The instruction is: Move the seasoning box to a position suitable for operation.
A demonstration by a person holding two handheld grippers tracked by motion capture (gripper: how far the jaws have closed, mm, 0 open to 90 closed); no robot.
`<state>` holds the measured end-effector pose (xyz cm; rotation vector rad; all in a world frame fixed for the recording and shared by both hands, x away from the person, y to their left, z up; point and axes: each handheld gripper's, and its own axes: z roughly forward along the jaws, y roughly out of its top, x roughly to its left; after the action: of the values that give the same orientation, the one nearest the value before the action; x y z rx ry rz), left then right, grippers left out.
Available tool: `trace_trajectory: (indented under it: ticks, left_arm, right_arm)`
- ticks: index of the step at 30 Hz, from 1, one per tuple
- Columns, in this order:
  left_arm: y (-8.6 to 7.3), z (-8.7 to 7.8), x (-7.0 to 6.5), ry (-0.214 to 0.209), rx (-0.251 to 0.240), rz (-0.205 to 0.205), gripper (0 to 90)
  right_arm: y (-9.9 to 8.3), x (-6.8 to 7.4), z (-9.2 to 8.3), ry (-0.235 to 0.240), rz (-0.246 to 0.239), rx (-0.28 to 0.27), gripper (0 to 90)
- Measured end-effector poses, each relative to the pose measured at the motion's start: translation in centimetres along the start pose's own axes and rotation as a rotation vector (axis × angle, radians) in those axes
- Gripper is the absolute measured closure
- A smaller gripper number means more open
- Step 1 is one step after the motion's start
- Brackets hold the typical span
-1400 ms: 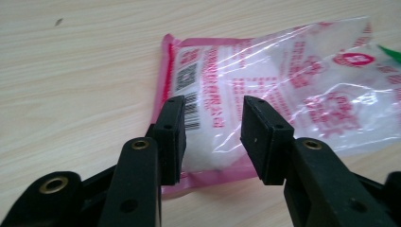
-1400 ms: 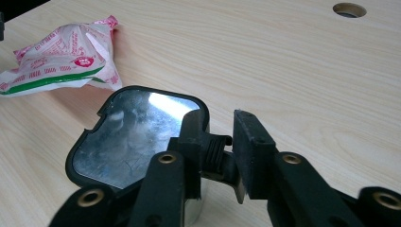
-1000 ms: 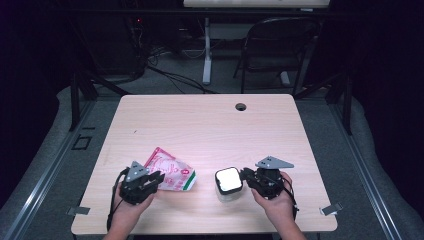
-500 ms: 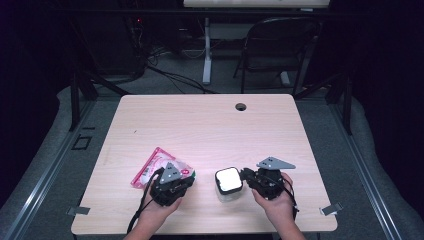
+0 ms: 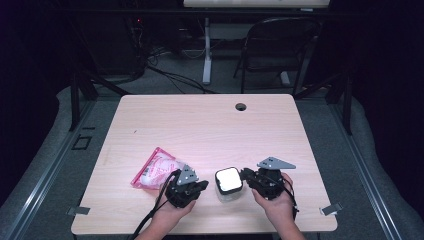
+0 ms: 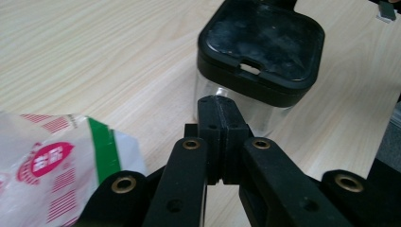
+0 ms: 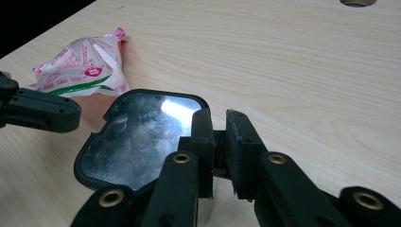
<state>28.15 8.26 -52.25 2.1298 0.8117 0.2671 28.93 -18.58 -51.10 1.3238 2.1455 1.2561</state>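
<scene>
Down at the near edge of the worktop, a clear square jar with a black lid stands upright between the two hands, at about 6 o'clock from the cable hole. The left tongs sit just beside the jar at its 9 o'clock; in the left gripper view their two pads are pressed flat together with nothing between them, having just finished closing, and they point at the jar's clear wall below the lid. The right tongs are at the jar's 3 o'clock. In the right gripper view their jaws stand a narrow gap apart at the lid's rim; whether they pinch the rim I cannot tell. A pink-and-white printed packet with a green stripe lies flat on the wood at 10 o'clock from the left tongs, near them, and apart from the jar. A folding chair stands on the floor beyond the far edge.
</scene>
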Motion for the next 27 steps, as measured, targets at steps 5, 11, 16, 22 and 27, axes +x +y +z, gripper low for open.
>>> trace_trajectory:
  ticks: [5,11,16,22,27]
  left_arm:
    - [0.2,0.6,-0.8,-0.018,0.016,0.016,89.9]
    - [0.4,1.1,-1.4,-0.037,0.027,0.03,89.9]
    - [0.5,1.3,-1.6,-0.042,0.031,0.037,89.9]
    - [0.6,1.4,-1.8,-0.047,0.04,0.046,89.9]
    - [0.7,1.3,-1.8,-0.047,0.034,0.041,89.9]
  right_arm:
    - [0.0,0.1,0.0,-0.003,0.001,-0.002,82.1]
    - [0.0,0.1,0.0,-0.004,0.0,-0.003,82.1]
    - [-0.1,0.1,0.0,-0.008,0.0,-0.007,82.1]
    - [-0.1,0.1,0.0,-0.008,0.003,-0.007,82.1]
    - [-0.1,0.2,0.0,-0.011,0.004,-0.011,82.2]
